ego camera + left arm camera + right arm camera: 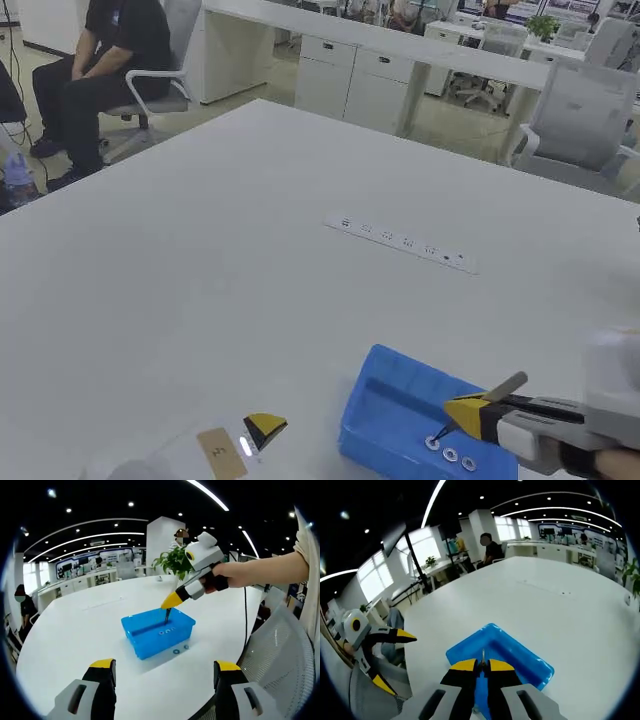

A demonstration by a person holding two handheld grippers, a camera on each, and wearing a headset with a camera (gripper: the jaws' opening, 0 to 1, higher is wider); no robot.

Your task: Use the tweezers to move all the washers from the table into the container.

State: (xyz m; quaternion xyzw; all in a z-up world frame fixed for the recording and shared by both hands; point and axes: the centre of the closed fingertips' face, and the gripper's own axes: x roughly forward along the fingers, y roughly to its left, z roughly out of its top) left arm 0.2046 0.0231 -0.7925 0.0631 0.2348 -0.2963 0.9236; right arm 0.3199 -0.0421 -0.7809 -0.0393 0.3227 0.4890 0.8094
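Note:
A blue container [390, 410] sits near the table's front edge. Three washers [451, 456] lie inside it. My right gripper [468, 412] is shut on the tweezers [505, 388], whose tips reach down into the container beside a washer; whether they hold it I cannot tell. In the left gripper view two more washers [176, 651] lie on the table just in front of the container [150, 635]. My left gripper [165, 667] stands wide open and holds nothing, short of the container. The right gripper view shows its jaws closed on the tweezers [482, 656] over the container [520, 657].
A flush power strip [400, 242] is set into the white table [200, 280] beyond the container. A person sits on a chair [100, 70] at the far left. Office chairs [580, 130] and desks stand behind the table. A potted plant [172, 560] stands at the far side.

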